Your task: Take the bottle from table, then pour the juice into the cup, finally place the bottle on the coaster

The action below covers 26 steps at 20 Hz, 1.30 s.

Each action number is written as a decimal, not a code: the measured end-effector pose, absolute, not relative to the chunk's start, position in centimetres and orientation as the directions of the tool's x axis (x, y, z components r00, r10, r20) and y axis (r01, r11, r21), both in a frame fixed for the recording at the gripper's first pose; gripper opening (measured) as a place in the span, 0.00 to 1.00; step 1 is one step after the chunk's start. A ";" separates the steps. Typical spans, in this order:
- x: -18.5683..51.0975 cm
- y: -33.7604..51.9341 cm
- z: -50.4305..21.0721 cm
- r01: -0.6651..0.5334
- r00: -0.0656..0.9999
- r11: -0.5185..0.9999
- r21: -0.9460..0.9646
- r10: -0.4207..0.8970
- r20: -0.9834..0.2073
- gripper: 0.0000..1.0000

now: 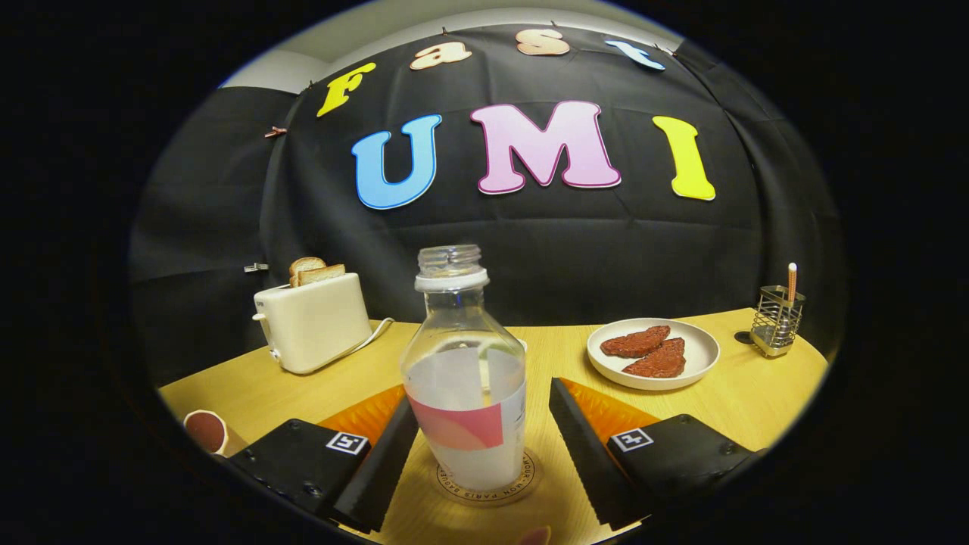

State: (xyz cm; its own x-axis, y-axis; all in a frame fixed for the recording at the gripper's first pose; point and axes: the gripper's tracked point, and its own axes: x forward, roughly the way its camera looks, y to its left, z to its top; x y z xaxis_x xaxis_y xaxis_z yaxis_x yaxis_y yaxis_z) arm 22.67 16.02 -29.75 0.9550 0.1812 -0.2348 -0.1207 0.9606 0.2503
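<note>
A clear, uncapped bottle (462, 363) with a pink and white label stands upright on a round wooden coaster (528, 471). It holds a little pale liquid. My gripper (482, 397) is open with the bottle between its fingers. The left finger (382, 462) lies close against the bottle's side, while a clear gap separates the right finger (583, 446) from it. A small white cup (205, 431) with a dark red inside stands on the table to the left of the left finger.
A white toaster (314, 322) with bread slices stands at the back left, its cord trailing toward the bottle. A white plate (704, 352) with two brown patties is beyond the right finger. A wire holder (776, 322) stands further right.
</note>
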 end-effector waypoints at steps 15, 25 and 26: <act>18.1 16.9 -27.2 -0.175 0.945 0.955 0.240 0.232 -0.232 0.98; 13.3 13.1 -19.2 -0.131 0.960 0.969 0.211 0.177 -0.217 0.98; 12.8 12.6 -17.9 -0.120 0.964 0.971 0.205 0.163 -0.208 0.98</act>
